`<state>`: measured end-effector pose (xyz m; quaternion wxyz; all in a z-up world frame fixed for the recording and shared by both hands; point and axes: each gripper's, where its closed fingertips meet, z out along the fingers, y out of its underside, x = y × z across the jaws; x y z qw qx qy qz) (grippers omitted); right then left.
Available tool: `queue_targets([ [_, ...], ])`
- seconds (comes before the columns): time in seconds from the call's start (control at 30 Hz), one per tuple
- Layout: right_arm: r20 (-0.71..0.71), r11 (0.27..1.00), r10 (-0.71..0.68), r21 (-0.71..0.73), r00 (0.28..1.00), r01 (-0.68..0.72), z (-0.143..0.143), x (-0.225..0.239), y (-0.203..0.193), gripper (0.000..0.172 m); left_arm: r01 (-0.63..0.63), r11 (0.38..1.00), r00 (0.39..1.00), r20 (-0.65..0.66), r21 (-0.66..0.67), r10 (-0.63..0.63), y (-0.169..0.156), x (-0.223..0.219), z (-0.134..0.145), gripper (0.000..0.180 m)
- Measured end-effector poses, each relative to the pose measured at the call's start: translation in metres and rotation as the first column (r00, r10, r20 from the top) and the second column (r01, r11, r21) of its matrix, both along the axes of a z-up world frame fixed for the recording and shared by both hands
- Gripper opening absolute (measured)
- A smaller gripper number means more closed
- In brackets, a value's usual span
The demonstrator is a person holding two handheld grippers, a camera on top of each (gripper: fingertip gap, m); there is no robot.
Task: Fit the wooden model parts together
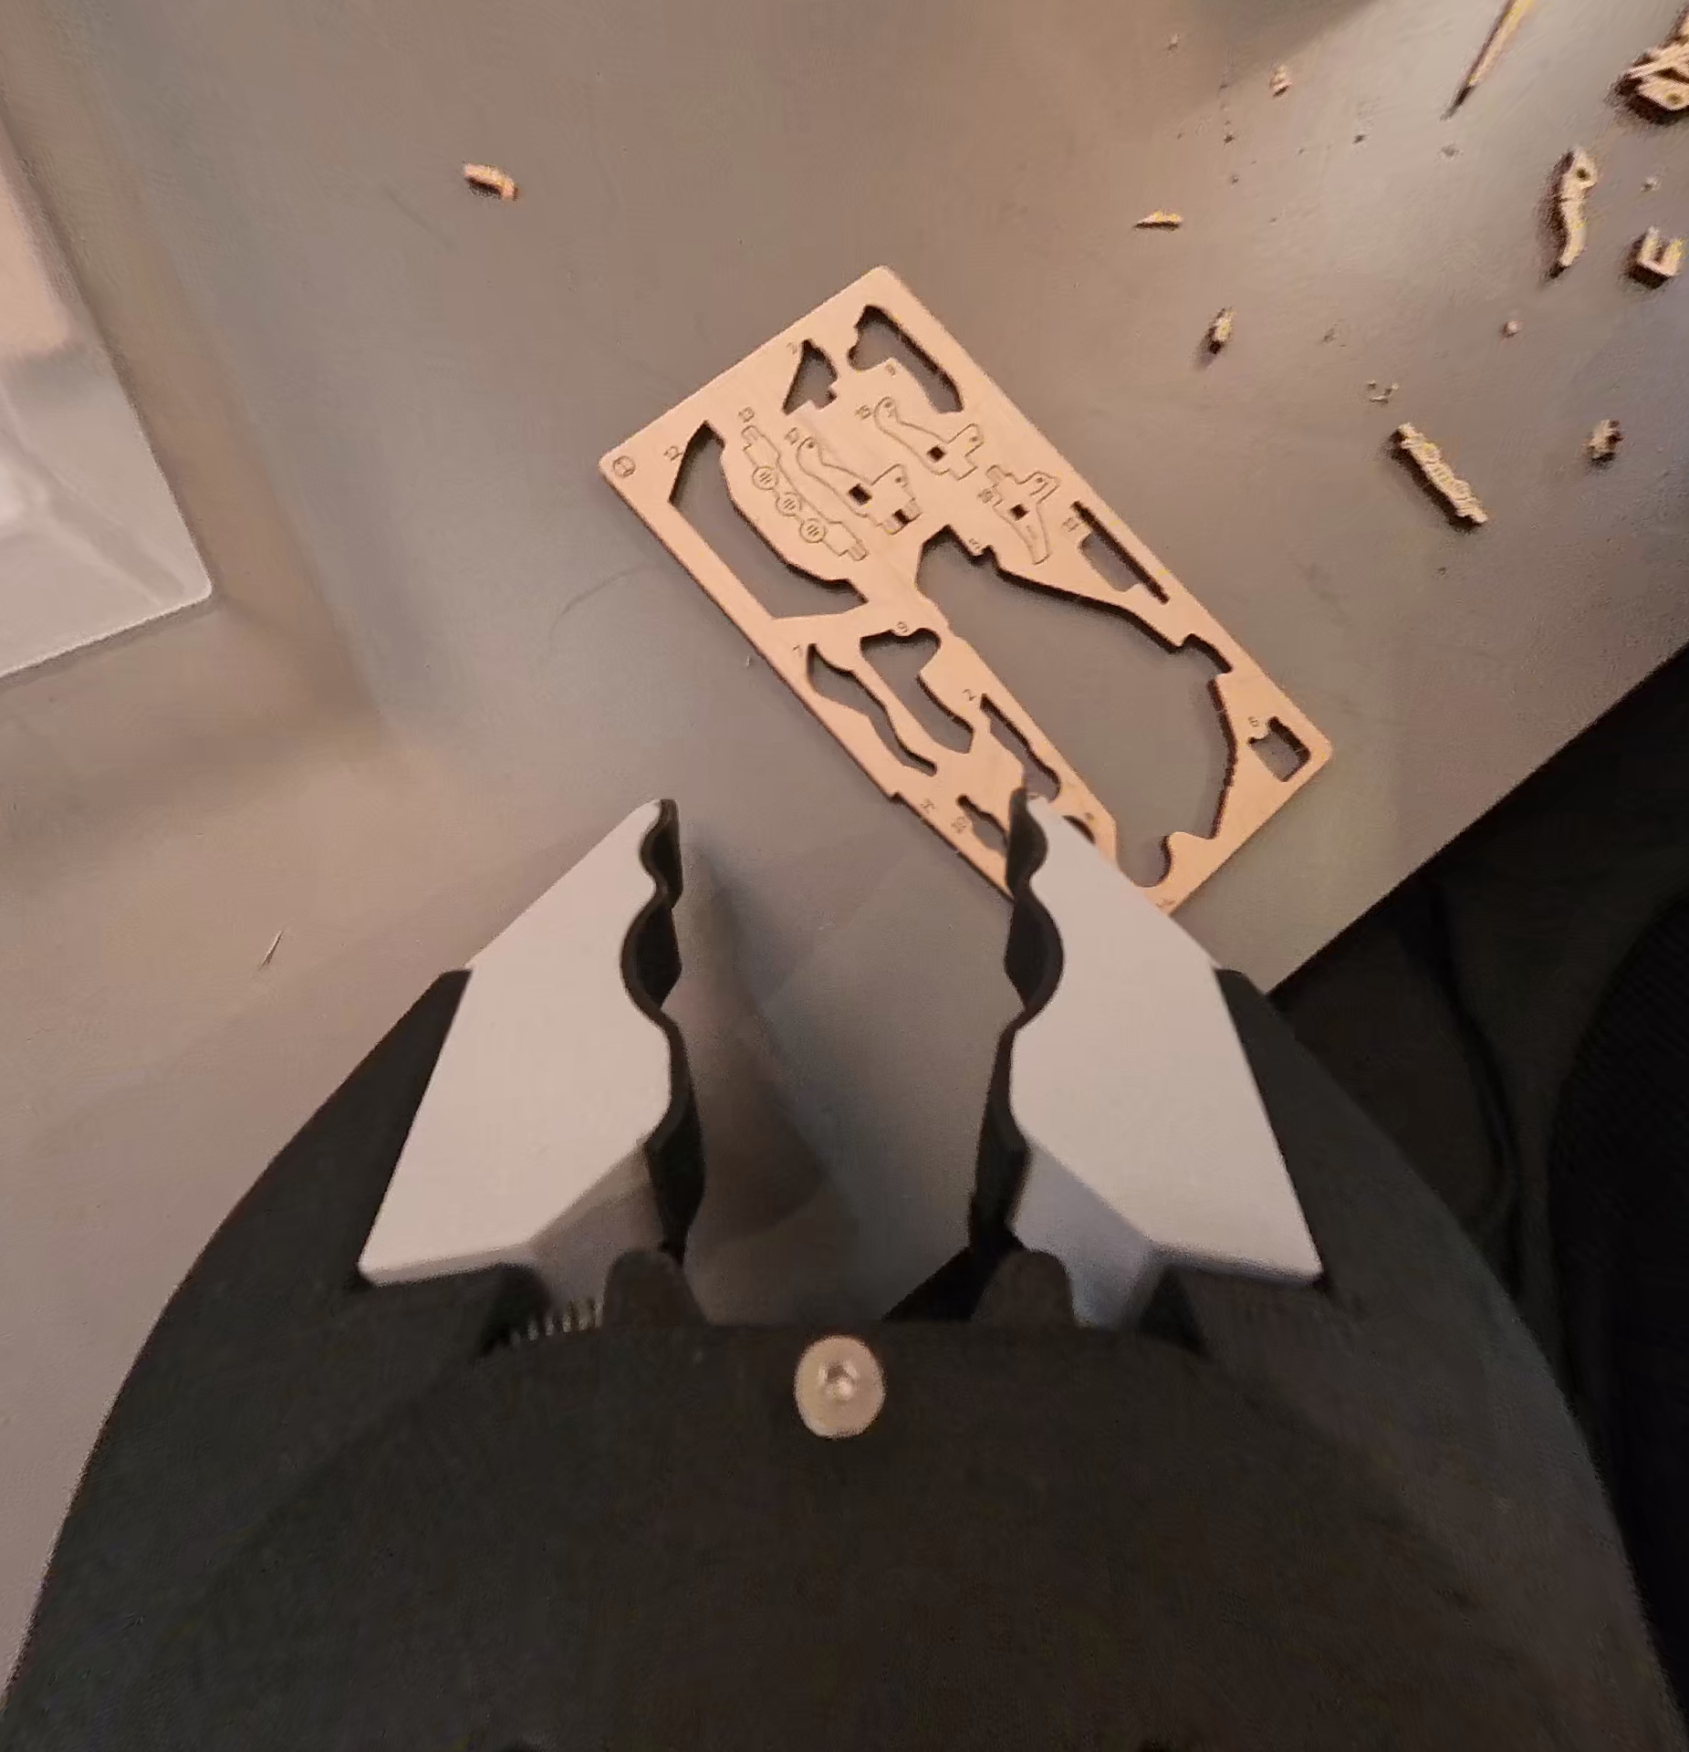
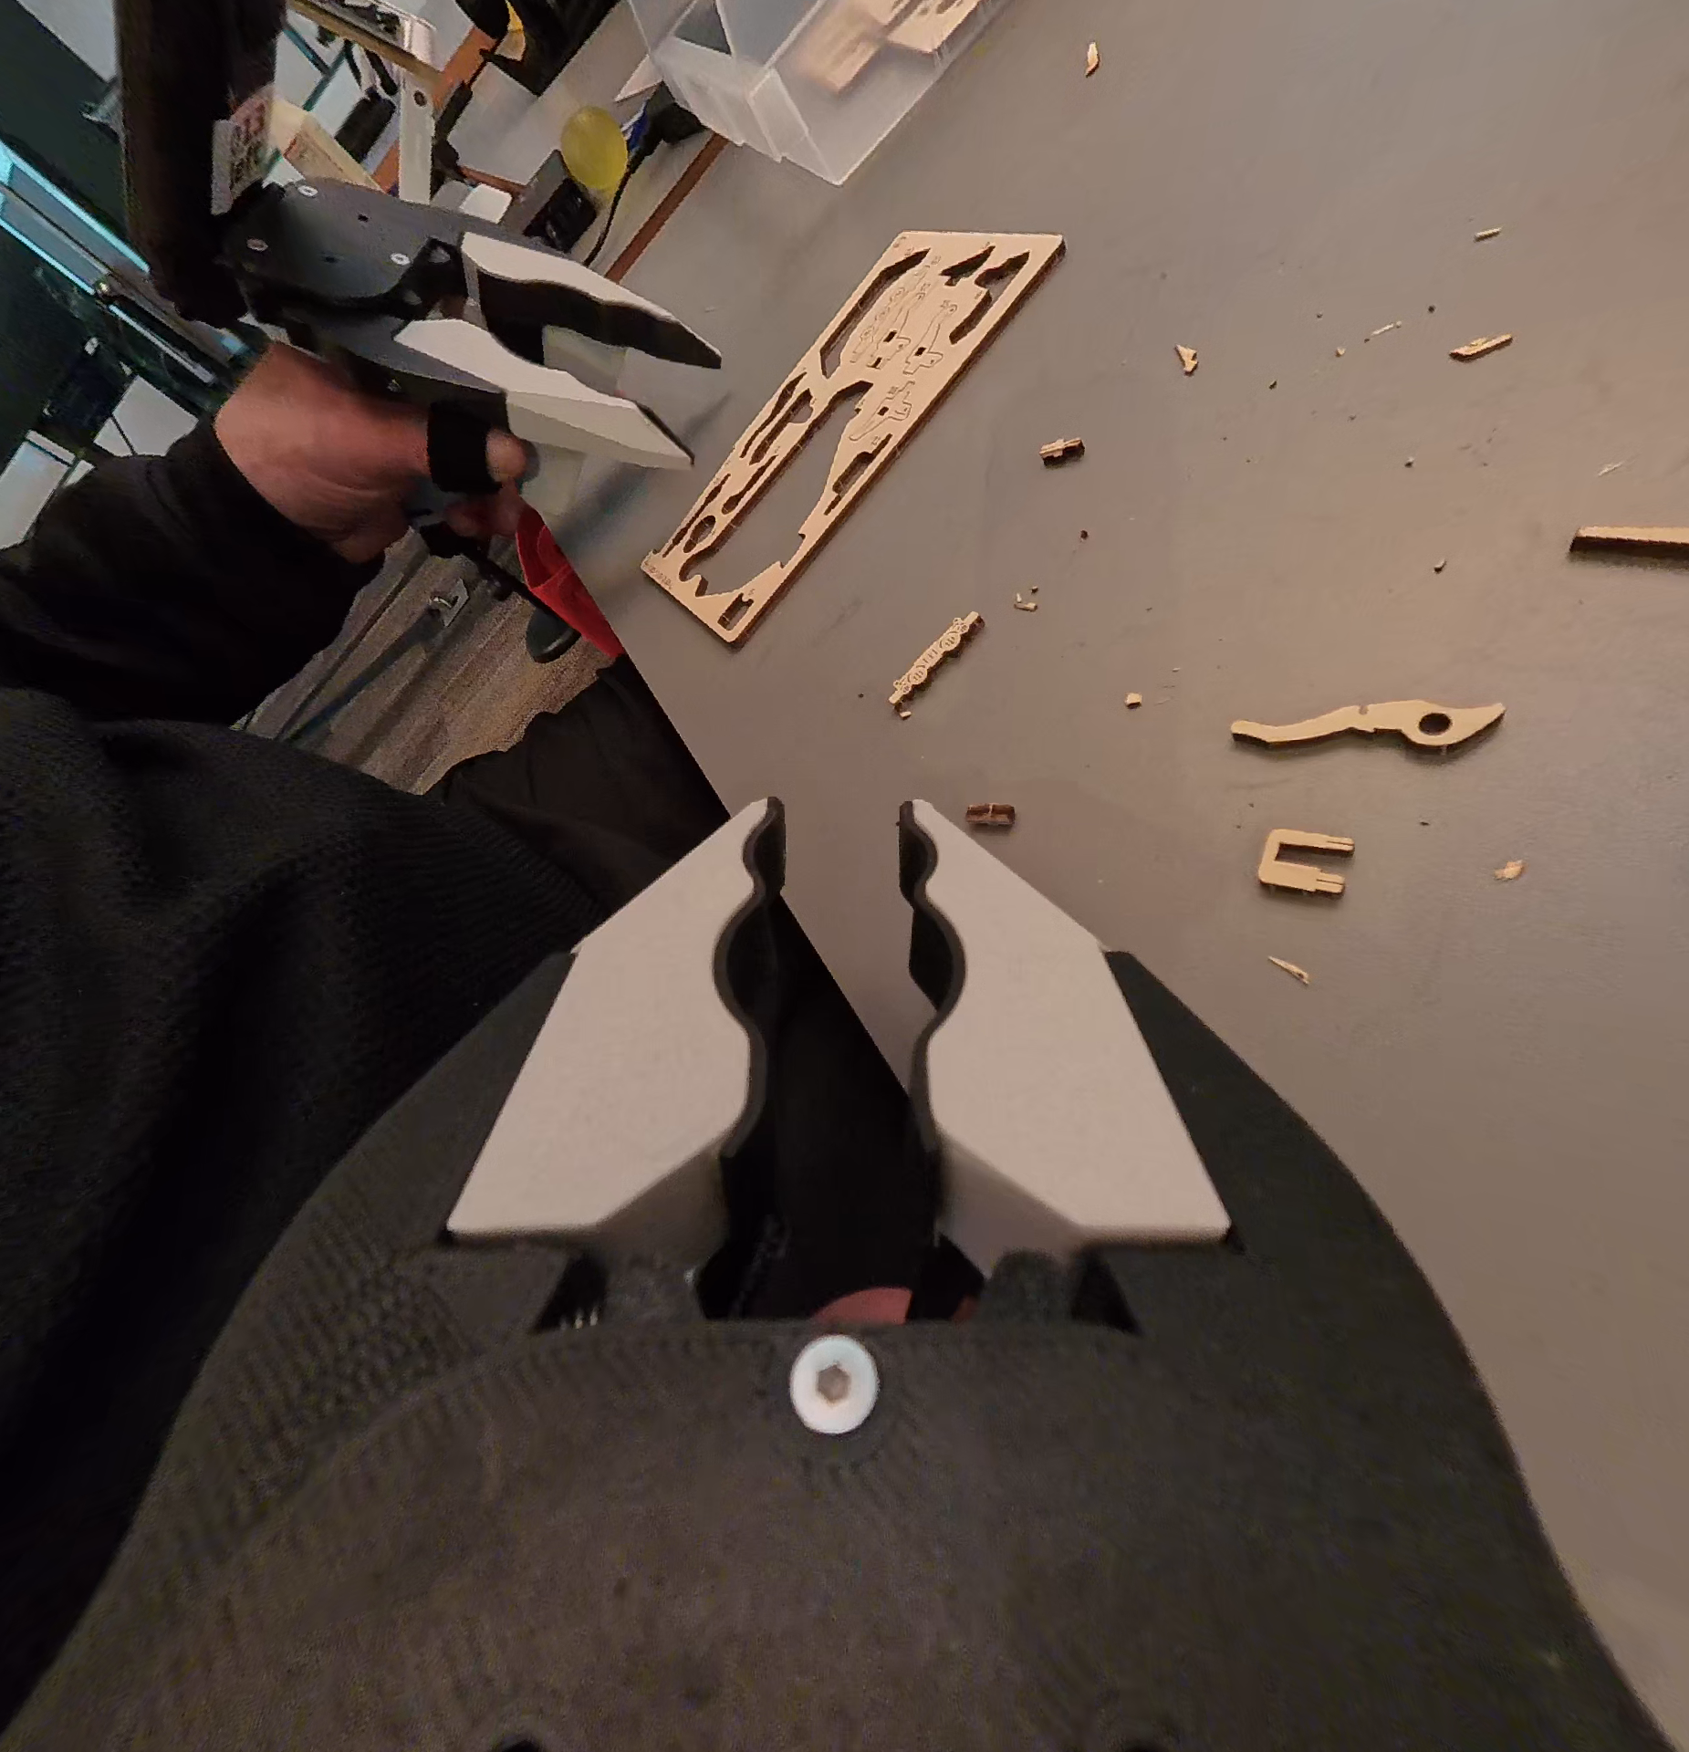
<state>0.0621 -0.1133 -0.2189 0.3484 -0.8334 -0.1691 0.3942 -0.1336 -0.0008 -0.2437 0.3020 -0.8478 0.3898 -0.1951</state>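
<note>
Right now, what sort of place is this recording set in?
Probably an office or lab workbench used for hobby assembly: a grey table strewn with a laser-cut wooden sheet and loose wooden parts, with clear plastic bins and cluttered desks behind.

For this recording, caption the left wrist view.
Open, empty left gripper above a grey table, beside a punched-out wooden sheet.
</note>
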Motion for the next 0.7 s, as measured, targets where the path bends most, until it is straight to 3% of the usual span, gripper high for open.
queue_targets([
  [0.23, 0.001, 1.000, 0.005, 0.000, 1.000, -0.005, -0.001, -0.001, -0.001, 0.022, 0.104, 0.994, 0.994, -0.016, 0.018, -0.104, -0.012, 0.009, 0.000, 0.071],
  [0.7, -0.007, 1.000, 0.006, 0.006, 1.000, -0.006, 0.002, -0.001, -0.001, 0.022, 0.091, 0.992, 0.996, -0.011, 0.087, -0.090, -0.010, 0.034, 0.001, 0.103],
])
